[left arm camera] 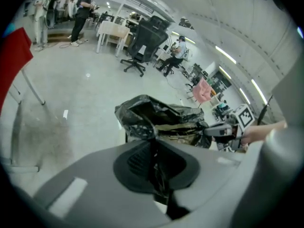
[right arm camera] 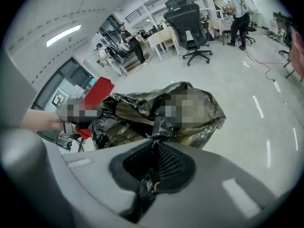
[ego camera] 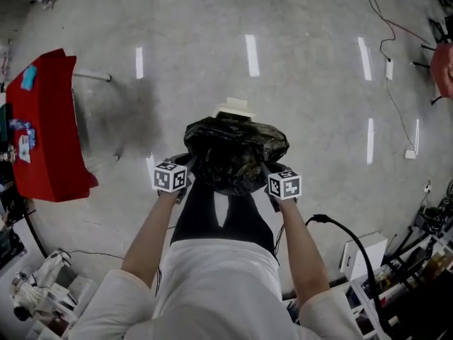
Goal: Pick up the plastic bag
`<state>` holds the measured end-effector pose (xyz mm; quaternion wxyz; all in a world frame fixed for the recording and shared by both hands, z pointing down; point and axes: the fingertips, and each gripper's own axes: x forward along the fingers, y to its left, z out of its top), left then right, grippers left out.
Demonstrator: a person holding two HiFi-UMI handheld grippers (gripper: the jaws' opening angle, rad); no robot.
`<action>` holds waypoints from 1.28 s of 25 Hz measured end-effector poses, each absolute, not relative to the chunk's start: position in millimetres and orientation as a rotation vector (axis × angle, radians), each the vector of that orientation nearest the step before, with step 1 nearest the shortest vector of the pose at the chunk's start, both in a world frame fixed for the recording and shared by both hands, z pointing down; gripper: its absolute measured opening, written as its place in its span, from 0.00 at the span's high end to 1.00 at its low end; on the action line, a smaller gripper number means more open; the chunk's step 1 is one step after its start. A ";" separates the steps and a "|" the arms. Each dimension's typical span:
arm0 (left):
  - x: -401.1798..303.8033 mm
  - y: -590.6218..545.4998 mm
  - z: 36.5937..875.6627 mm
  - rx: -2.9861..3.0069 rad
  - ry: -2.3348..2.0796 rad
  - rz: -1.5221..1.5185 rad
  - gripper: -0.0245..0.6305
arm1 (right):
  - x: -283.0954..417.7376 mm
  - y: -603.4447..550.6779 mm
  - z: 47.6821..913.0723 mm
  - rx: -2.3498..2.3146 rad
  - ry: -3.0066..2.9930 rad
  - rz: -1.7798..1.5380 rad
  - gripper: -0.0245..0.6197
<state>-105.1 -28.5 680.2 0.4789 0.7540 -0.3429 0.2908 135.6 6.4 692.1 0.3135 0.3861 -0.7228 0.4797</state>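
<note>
Plastic bag [ego camera: 236, 151] in L gripper [left arm camera: 153, 140] + R gripper [right arm camera: 153, 145].

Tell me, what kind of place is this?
Probably a big open office or lab workshop. A black office chair on wheels stands beside white desks, a black cable trails over the shiny concrete floor, and people stand farther back.

In the head view your plastic bag [ego camera: 236, 154] covers the jaws of your left gripper [left arm camera: 154, 163] and right gripper [right arm camera: 151, 172]. It hides most of a pale thing [ego camera: 234, 108] on the floor. A reddish round thing [ego camera: 444, 69] is cut by the right edge. Bag contents: can't tell.
</note>
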 end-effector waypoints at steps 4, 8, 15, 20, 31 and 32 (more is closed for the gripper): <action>-100.9 -17.2 630.3 1.861 -0.860 0.700 0.95 | 137.9 12.5 639.7 1.016 -1.965 1.246 0.96; -98.8 -10.4 585.8 1.898 -0.901 0.682 0.95 | 144.9 18.3 596.7 1.014 -2.037 1.201 0.96; -99.4 9.1 524.7 1.940 -0.982 0.649 0.95 | 155.5 25.8 533.0 1.044 -2.167 1.124 0.96; -104.7 21.4 492.5 1.978 -1.010 0.645 0.95 | 151.8 27.6 498.9 1.056 -2.240 1.084 0.96; -131.1 44.1 410.4 2.154 -1.003 0.610 0.95 | 128.1 54.6 418.8 1.185 -2.347 1.038 0.96; -135.1 48.9 404.7 2.167 -0.999 0.603 0.95 | 123.5 59.7 413.6 1.197 -2.353 1.025 0.96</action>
